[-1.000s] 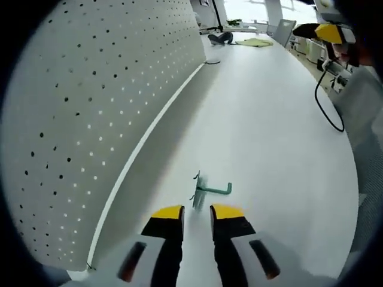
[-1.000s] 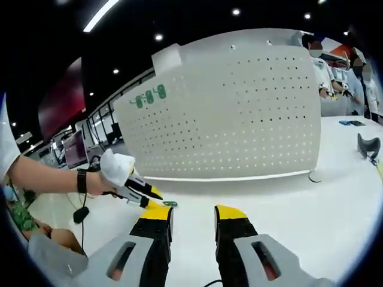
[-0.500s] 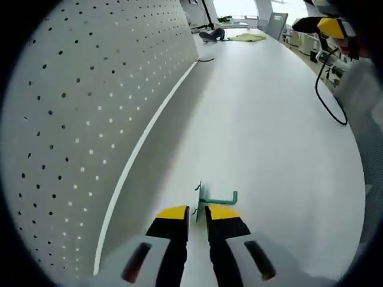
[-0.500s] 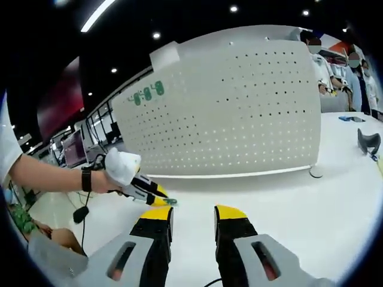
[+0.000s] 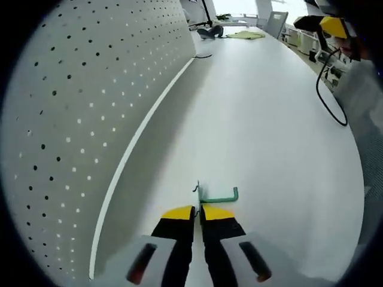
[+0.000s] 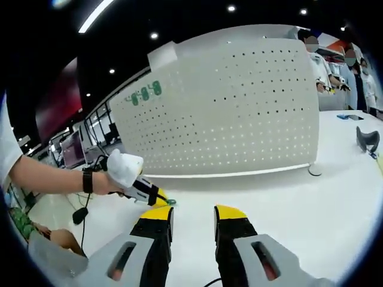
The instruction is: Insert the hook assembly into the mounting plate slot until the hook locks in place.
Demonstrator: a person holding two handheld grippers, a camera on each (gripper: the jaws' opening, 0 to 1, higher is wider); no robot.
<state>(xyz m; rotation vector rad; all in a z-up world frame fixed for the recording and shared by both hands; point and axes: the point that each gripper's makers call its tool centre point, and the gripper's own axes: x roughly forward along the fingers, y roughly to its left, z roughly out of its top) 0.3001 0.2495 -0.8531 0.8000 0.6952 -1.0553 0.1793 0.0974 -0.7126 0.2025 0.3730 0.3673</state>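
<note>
A small green hook assembly (image 5: 219, 194) lies low on the white table (image 5: 269, 119), its flat end pinched between the yellow tips of my left gripper (image 5: 197, 210), which is shut on it. The white perforated mounting plate (image 5: 78, 89) stands upright along the left. From the right gripper view that plate (image 6: 239, 113) faces me, and a gloved hand holds the left gripper (image 6: 157, 198) down at the table with the green hook (image 6: 171, 202) at its tip. My right gripper (image 6: 193, 216) hovers open above the table with nothing between its fingers.
A black cable (image 5: 328, 98) trails over the table's right side. Dark and yellow items (image 5: 230, 33) lie at the far end. A black object (image 6: 366, 139) sits at the right edge, with people (image 6: 326, 66) standing behind the plate's right end.
My left gripper's jaws have come together on the green hook's flat end, from open a second ago. The right gripper has barely moved.
</note>
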